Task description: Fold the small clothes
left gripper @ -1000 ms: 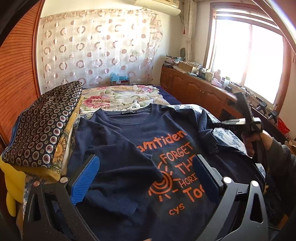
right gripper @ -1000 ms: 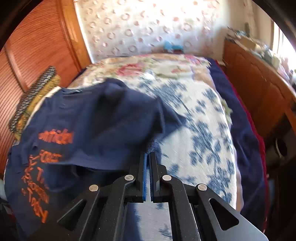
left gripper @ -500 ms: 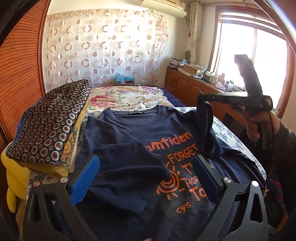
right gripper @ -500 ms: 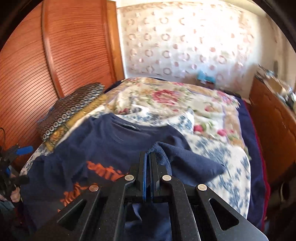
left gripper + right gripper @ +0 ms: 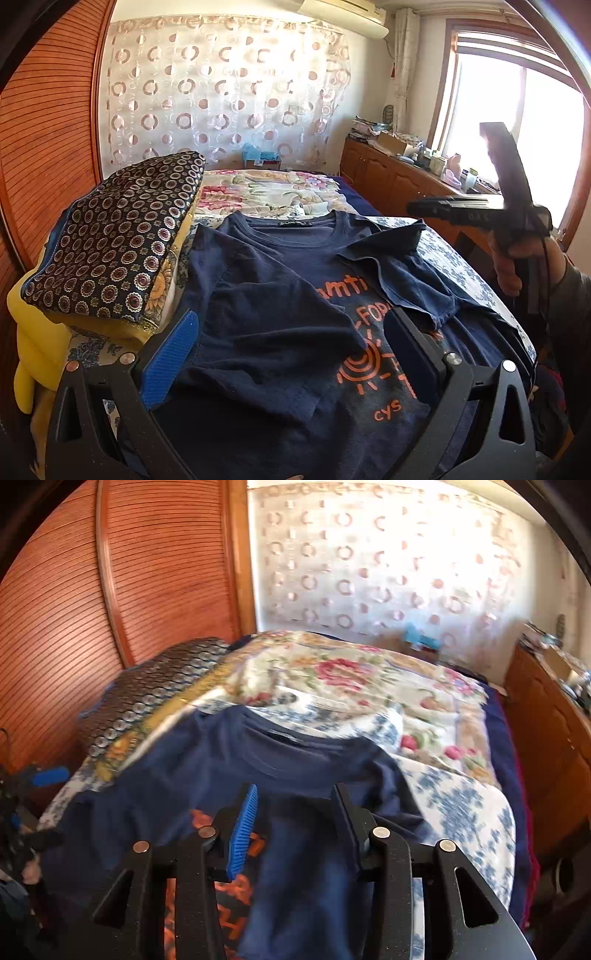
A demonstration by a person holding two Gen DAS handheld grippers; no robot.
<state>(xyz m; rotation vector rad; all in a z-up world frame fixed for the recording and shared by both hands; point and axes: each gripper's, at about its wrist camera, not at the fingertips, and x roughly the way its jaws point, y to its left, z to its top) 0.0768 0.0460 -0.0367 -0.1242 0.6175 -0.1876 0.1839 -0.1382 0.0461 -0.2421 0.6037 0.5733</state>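
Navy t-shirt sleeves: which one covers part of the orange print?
The sleeve on the window side, folded in over "FORGET". The other sleeve, near the dark circle-patterned cushion, stops beside the print.

Both tools are matte black plastic with triangular cut-outs and round silver screws at the pivots. The left gripper (image 5: pixel 290 347) and right gripper (image 5: pixel 293 819) carry ribbed blue pads (image 5: pixel 168 363) inside their fingers. A dark grey sleeve (image 5: pixel 570 299) covers the person's right forearm.
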